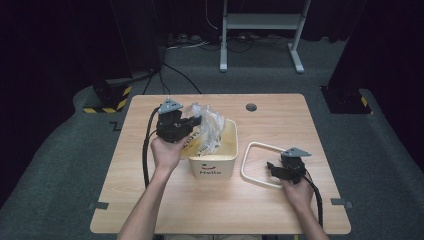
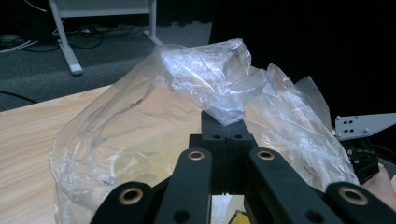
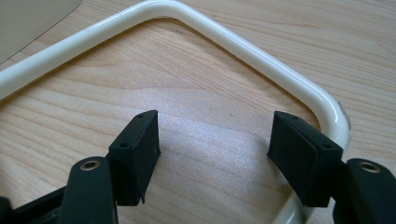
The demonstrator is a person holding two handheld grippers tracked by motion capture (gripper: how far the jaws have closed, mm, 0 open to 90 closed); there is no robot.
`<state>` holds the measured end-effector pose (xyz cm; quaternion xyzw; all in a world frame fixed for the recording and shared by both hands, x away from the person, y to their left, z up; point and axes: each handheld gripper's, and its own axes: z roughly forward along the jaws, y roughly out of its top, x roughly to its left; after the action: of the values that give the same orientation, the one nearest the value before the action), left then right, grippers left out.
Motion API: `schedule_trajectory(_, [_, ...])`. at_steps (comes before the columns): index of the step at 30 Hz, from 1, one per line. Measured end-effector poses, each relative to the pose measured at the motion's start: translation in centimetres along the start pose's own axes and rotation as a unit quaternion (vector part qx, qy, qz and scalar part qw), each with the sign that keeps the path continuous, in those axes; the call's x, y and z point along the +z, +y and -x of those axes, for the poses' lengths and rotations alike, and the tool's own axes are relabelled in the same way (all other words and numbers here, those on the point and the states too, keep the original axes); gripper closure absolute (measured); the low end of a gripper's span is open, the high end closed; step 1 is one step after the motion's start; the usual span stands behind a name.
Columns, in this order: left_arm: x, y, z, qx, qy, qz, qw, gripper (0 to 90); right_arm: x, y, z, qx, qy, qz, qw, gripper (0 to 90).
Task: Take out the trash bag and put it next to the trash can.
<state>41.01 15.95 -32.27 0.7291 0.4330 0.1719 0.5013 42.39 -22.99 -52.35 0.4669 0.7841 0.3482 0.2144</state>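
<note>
Left gripper (image 2: pixel 226 123), fingers pressed together on a fold of crinkly clear plastic bag (image 1: pixel 207 125), centre-left of the high view, above the cream bin (image 1: pixel 214 161). Right gripper (image 3: pixel 215 140) fingers spread, empty, inside the glossy rounded ring (image 3: pixel 243 51) lying on the woodgrain worktop (image 1: pixel 280 120). Advice: spread the film evenly over the rim, avoid tearing.
</note>
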Motion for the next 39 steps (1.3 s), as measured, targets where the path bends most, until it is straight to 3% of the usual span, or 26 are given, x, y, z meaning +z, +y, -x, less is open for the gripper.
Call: schedule_trajectory(39, [-4.9, 1.8, -2.3, -0.03, 0.024, 0.065, 0.9971, 90.0, 0.0, 0.0, 0.0, 0.001, -0.001, 0.0, 1.0, 33.0])
